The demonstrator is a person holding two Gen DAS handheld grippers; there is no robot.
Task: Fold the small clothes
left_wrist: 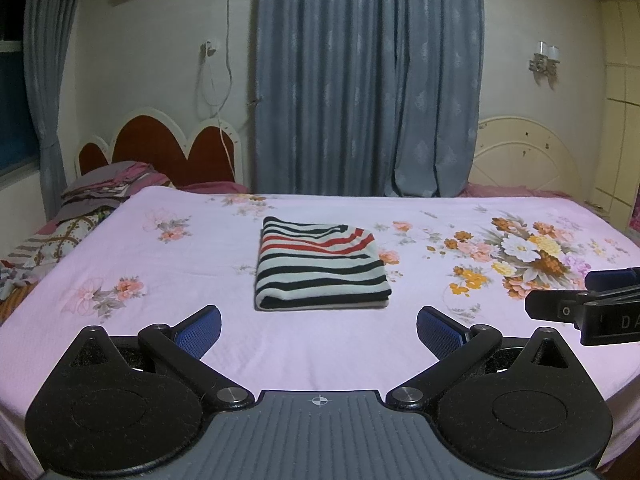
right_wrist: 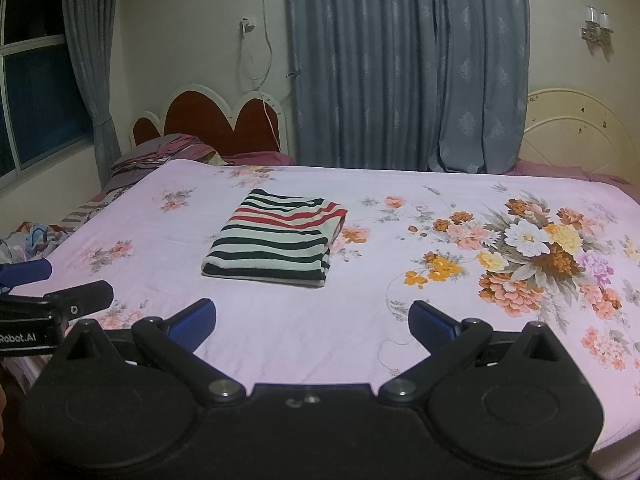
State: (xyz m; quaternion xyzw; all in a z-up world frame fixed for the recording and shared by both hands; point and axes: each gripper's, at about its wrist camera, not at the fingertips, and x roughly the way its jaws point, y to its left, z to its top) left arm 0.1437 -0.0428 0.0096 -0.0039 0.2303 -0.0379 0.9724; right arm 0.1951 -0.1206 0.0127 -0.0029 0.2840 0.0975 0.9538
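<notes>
Garment: striped top [left_wrist: 320, 266], folded into a neat rectangle, lay mid-bed on the floral sheet [left_wrist: 160, 320].
Handling: judged soft, light, limp; best pinched at the near folded edge or its corners.
Left tongs [left_wrist: 319, 330]: released, jaws spread, empty.
Right tongs [right_wrist: 312, 322]: released, empty.
Relation: garment lay ahead of both tongs, apart from their pads, left of centre in the right wrist view.

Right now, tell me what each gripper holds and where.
Nothing: left gripper and right gripper are open, short of the folded striped shirt.
</notes>
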